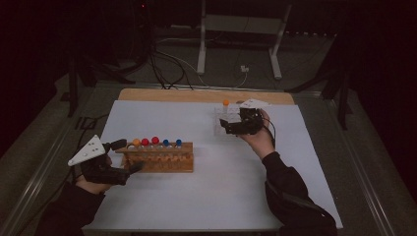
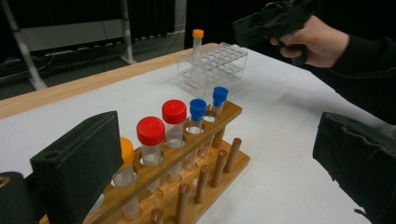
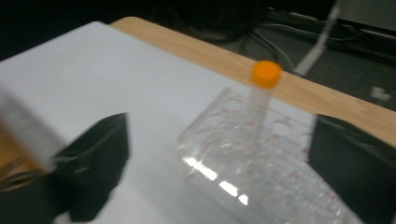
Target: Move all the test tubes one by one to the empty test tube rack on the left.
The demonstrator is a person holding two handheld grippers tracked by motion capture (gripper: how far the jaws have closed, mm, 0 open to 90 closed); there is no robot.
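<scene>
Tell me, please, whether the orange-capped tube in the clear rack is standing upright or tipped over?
Upright: the orange-capped tube stands vertically in a hole of the clear rack, cap on top.

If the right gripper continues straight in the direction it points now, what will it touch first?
Probably the clear plastic rack: it lies between the open jaws of the right gripper, just ahead. The orange-capped tube stands in it farther back, though depth is hard to judge.

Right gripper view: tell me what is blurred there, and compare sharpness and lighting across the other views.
Right gripper view: motion blur smears the clear rack, with glare streaks. Left gripper view: sharp on the wooden rack and red-capped tubes. High view: dim, dark surroundings, the white tabletop brightest.
</scene>
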